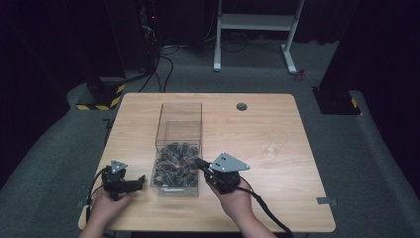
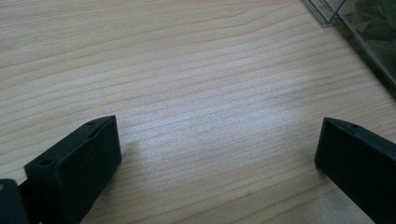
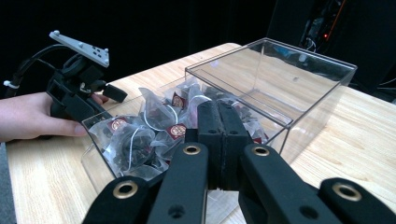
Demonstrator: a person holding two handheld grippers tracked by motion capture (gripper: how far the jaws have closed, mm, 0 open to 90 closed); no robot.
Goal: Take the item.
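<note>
The right tongs [image 3: 219, 116], jaws pressed together on nothing, hover over the near end of the clear box [image 1: 179, 148] on the table [image 1: 277, 198], above its heaped tea bags [image 3: 140, 135]. I judge they should part before dipping onto one bag. The left tongs [image 1: 139, 180], jaws wide apart and empty, rest just left of the box.

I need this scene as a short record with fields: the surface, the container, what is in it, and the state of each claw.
surface: wooden table
container: clear box, open top
contents: tea bags piled at its near end
left claw: open, over bare table left of the box
right claw: shut, at the box's near right edge above the tea bags; whether it grips one is unclear
</note>
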